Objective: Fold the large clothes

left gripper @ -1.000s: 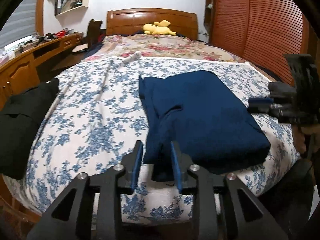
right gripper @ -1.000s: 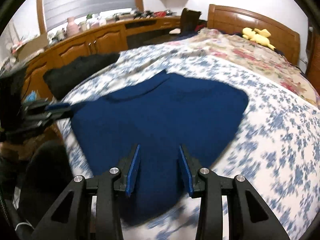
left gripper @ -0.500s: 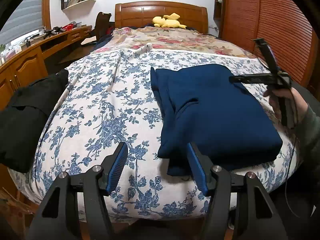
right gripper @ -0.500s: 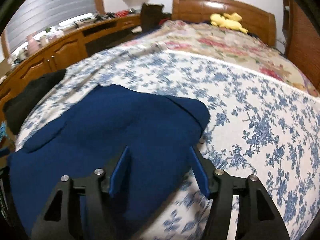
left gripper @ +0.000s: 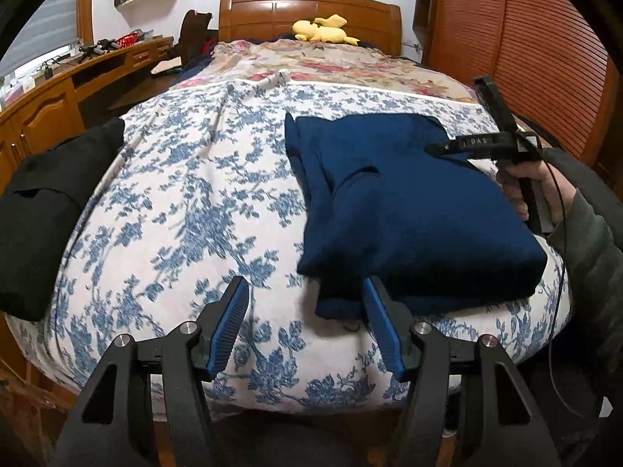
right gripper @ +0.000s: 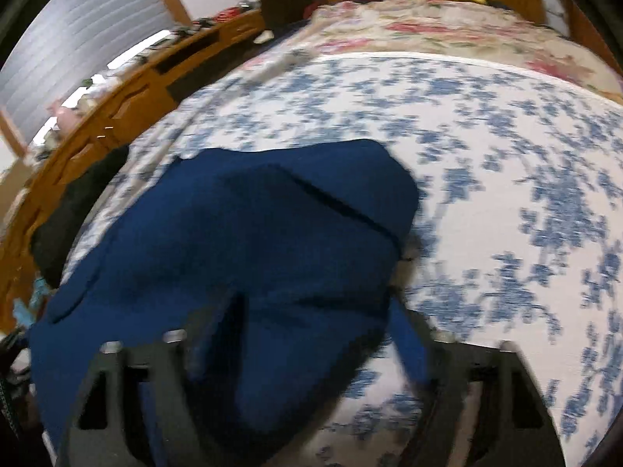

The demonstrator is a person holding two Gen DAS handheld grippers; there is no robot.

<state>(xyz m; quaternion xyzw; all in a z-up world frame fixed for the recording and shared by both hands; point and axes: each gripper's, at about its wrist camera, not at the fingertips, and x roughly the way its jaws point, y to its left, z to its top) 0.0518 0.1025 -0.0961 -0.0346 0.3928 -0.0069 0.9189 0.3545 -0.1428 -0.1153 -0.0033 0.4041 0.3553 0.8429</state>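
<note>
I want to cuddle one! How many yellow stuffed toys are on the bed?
1. The yellow toy lies at the far end of the bed, just in front of the headboard. Others could be hidden behind it.

The navy blue garment (left gripper: 409, 210) lies folded into a thick, roughly rectangular bundle on the blue-flowered bedspread (left gripper: 187, 210), toward the bed's near right side. A folded sleeve lies across its top, and a lower layer sticks out past the near left corner by the bed's edge.
</note>
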